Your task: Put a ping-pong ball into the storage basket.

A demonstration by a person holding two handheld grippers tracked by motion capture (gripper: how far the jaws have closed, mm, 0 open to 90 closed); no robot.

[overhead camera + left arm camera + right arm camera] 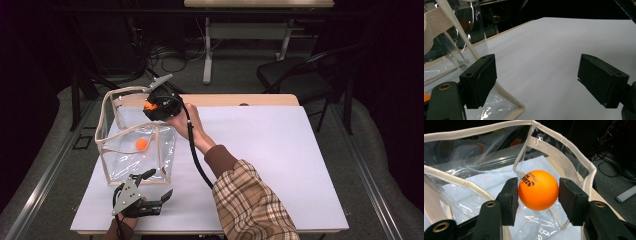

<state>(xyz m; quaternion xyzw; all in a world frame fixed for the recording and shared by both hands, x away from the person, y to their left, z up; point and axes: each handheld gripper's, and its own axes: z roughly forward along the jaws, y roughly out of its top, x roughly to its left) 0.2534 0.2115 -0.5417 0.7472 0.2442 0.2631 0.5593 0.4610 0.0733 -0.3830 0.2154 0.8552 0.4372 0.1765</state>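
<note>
I have an orange ball (538,190) pinched between the two black pads of my right claw (538,195). The pads press on both sides of the ball, so the claw is shut on it. The ball hangs just over the open top of the clear bag (564,152), above the side nearest my arm.

My left claw (537,80) is wide open and holds nothing. It waits low by the near corner of the bag, just beside its cloth edge (506,96).

I think the job now is to drop the ball into the bag. To do it well, I should move the ball well past the rim, towards the middle of the opening. Then I should open the pads gently so it falls straight down and does not bounce out. The bag is soft and floppy, so I must not bump its rim.

From up high I can see a second orange ball (142,145) already lying on the bottom of the bag. The right claw's camera shows dark writing on the ball, which is too small to see from above. The left claw's camera shows the bare white table (564,45) past the bag.
</note>
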